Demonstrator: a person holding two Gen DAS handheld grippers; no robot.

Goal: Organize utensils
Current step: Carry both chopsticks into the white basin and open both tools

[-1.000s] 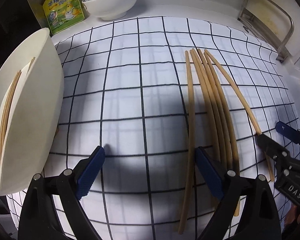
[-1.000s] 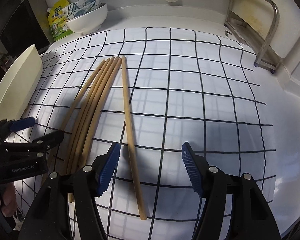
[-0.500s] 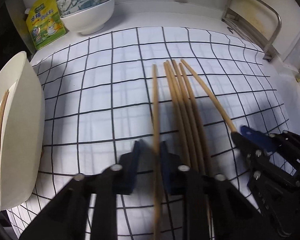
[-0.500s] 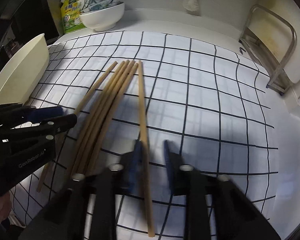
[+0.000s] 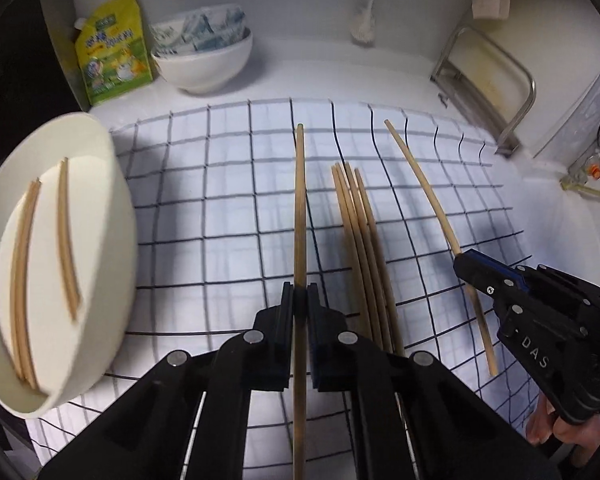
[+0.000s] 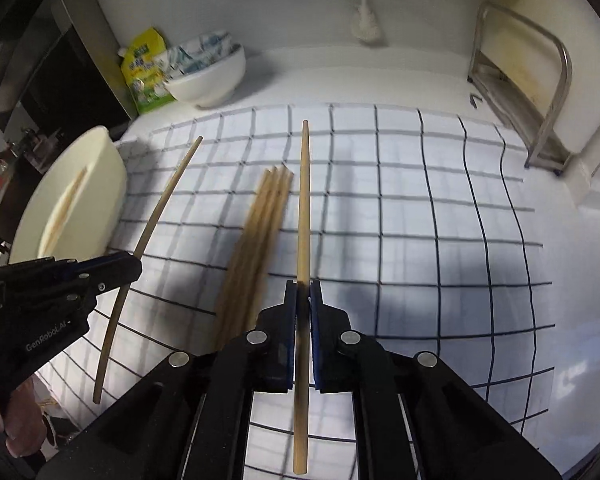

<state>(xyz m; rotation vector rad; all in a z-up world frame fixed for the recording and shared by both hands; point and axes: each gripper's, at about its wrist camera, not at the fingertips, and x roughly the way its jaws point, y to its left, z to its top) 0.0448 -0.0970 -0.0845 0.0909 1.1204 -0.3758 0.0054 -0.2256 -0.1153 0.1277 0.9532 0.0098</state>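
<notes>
Jaws of both grippers clamped — one chopstick [image 5: 299,216] each.

Dim, fisheye-warped; edges perhaps motion-blurred.

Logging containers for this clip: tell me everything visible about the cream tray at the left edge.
The cream tray is a smooth oval dish with a raised rim, plastic or ceramic by its look. It sits at the left edge of the checked cloth, its near end overlapping it, below the yellow pouch. In the left wrist view three wooden chopsticks lie lengthwise inside: two close together, one apart. Neither tool touches it. Its far side is cut off and blurred.
</notes>
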